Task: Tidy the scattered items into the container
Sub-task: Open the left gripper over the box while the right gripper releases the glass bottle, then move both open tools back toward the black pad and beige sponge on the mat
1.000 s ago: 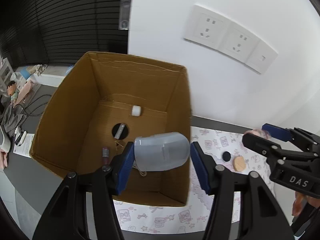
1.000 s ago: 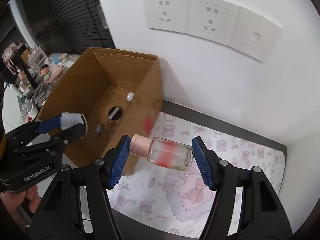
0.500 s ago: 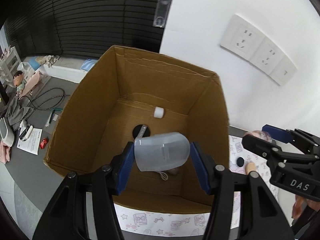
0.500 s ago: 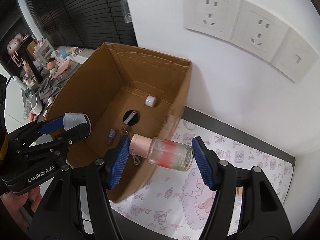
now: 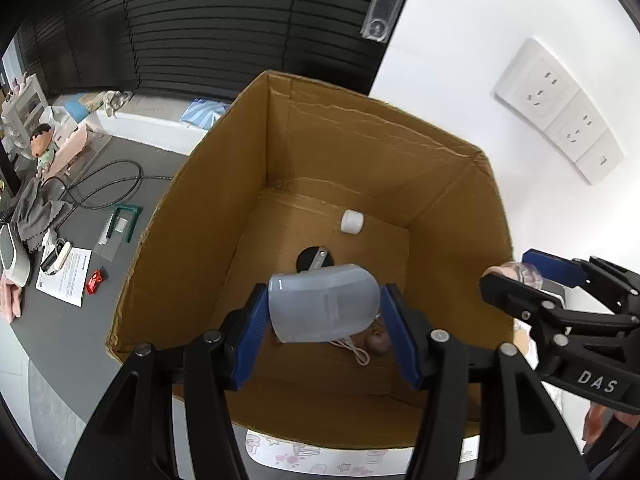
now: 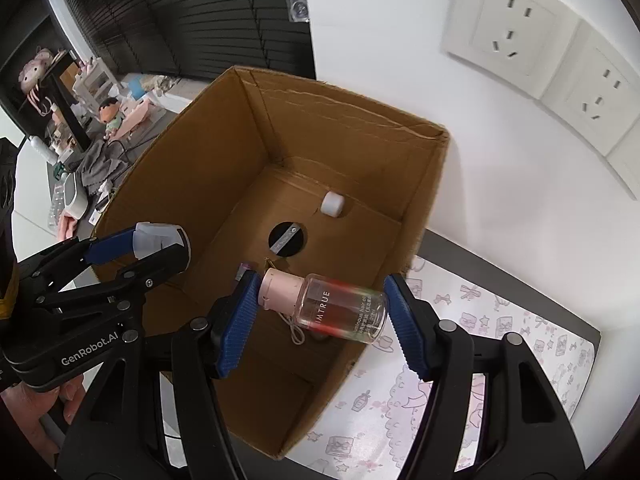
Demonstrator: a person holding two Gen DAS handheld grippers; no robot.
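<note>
1. Holding a translucent white bottle (image 5: 324, 304) crosswise, the left gripper (image 5: 324, 312) has its jaws pinching the bottle at both ends; it has moved from the near rim to above the cardboard box (image 5: 440, 140) interior.
2. The right gripper (image 6: 316, 312), jaws pinching a clear pink-capped bottle (image 6: 336, 308), has shifted from over the patterned mat (image 6: 480, 360) to over the box's right wall.
3. Judgement: both items are positioned for release.
4. Already on the box floor: a black disc (image 6: 288, 239), a white cap (image 6: 332, 204), and a cord (image 5: 352, 350).
</note>
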